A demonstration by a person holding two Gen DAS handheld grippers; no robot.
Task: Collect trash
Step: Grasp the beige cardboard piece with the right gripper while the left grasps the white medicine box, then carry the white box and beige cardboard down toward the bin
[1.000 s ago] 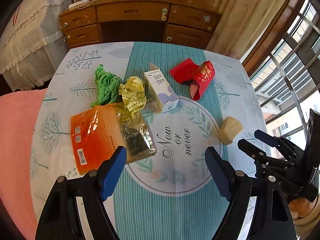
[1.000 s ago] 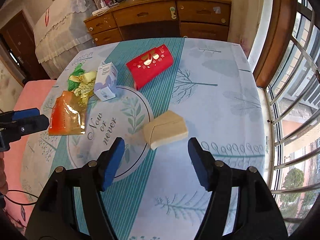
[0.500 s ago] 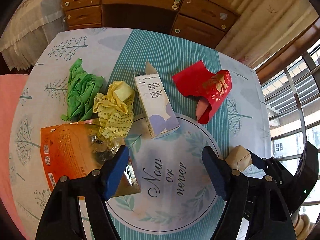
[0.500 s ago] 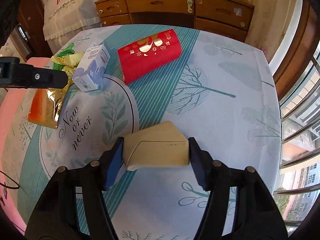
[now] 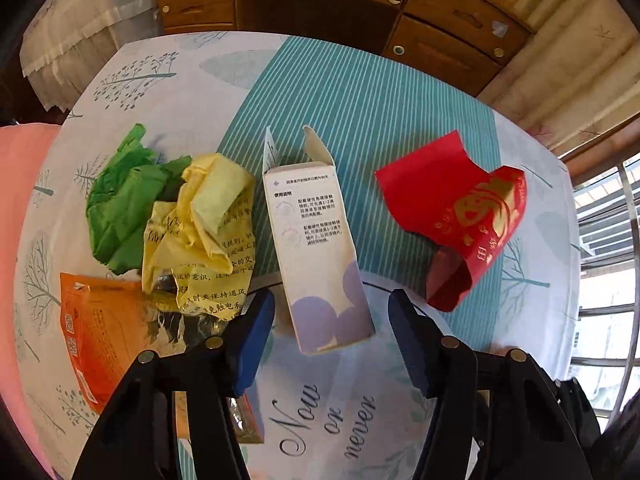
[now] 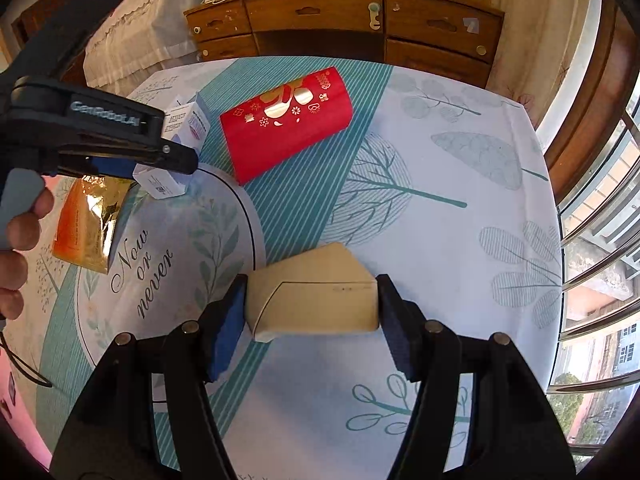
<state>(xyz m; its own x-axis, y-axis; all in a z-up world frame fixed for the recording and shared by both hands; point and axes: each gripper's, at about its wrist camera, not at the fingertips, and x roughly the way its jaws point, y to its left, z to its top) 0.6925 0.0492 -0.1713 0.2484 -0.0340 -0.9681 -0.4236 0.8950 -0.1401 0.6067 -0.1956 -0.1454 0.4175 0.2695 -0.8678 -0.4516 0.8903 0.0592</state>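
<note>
Trash lies on a printed tablecloth (image 5: 360, 92). A white and purple carton (image 5: 316, 252) with open flaps lies between the fingers of my open left gripper (image 5: 332, 332), its near end just inside the tips. To its left lie crumpled yellow paper (image 5: 208, 228), green paper (image 5: 124, 204) and an orange foil pouch (image 5: 108, 332). A red envelope box (image 5: 460, 216) lies to the right. My right gripper (image 6: 312, 308) has both pads against a beige box (image 6: 316, 300) on the cloth. The left gripper also shows in the right wrist view (image 6: 120, 136).
A wooden dresser (image 6: 340, 20) stands behind the table. A cloth-covered piece of furniture (image 5: 80, 28) is at the back left. Window bars (image 6: 600, 240) run along the right. The table's right edge (image 6: 556, 208) lies near the beige box.
My left gripper has moved forward so that the carton's end now lies between its fingers. My right gripper moved up to the beige box and closed its pads onto its sides.
</note>
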